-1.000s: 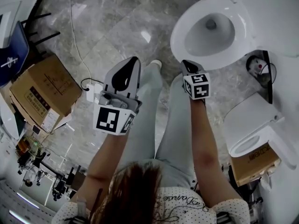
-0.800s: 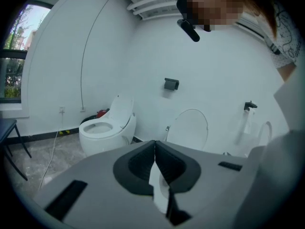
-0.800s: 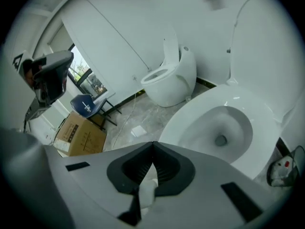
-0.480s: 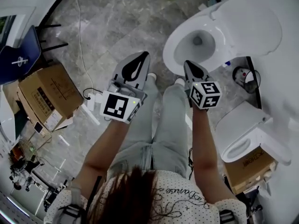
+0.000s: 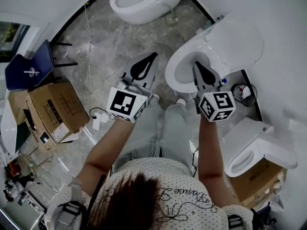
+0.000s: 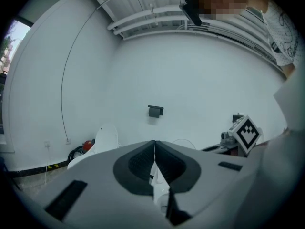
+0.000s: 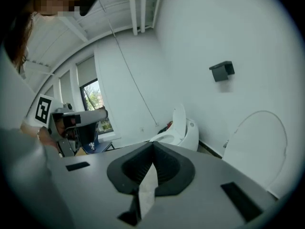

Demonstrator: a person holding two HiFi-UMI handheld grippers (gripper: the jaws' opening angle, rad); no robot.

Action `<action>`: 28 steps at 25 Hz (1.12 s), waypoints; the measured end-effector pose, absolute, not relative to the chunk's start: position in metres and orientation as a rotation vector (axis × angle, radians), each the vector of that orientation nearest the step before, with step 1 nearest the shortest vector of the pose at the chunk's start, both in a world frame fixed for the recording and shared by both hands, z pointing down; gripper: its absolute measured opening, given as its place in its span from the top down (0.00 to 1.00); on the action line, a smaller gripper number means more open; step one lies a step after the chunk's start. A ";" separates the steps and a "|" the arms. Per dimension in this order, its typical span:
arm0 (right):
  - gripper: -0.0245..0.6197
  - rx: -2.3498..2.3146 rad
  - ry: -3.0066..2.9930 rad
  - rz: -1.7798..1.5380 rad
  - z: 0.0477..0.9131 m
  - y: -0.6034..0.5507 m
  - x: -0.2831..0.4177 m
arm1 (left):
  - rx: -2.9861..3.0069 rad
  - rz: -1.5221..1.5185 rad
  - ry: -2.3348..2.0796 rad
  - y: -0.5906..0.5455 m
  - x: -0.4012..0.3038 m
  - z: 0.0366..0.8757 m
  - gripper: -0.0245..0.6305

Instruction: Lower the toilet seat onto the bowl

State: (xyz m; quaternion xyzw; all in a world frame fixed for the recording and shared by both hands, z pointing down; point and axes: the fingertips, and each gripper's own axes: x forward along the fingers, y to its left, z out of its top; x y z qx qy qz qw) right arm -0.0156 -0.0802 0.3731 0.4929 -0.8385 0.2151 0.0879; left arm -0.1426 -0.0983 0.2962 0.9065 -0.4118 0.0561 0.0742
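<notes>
Second toilet (image 5: 152, 12), cardboard box (image 5: 60, 110) (seat (image 5: 237, 42) upright)

Coded square marker (image 5: 122, 103) on the left hand-held gripper (image 5: 153, 55), second marker (image 5: 221, 101) on the right hand-held gripper (image 5: 196, 64), cursive lettering (image 5: 184, 192) on shirt (image 5: 158, 210) at 6 o'clock, unreadable, label (image 5: 56, 131) on cardboard box (image 5: 57, 107) at 9 o'clock, too small to read

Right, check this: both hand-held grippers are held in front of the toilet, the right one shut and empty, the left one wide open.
One thing is wrong: the left hand-held gripper is shut too, jaws together with nothing between them, as the left gripper view shows. The rest stands: the right hand-held gripper is shut and empty, and both are in front of the toilet.
</notes>
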 end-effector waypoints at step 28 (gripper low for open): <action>0.95 1.738 -2.585 0.110 0.167 -0.028 -0.002 | 2.895 0.005 -1.101 -0.055 -0.127 0.174 0.95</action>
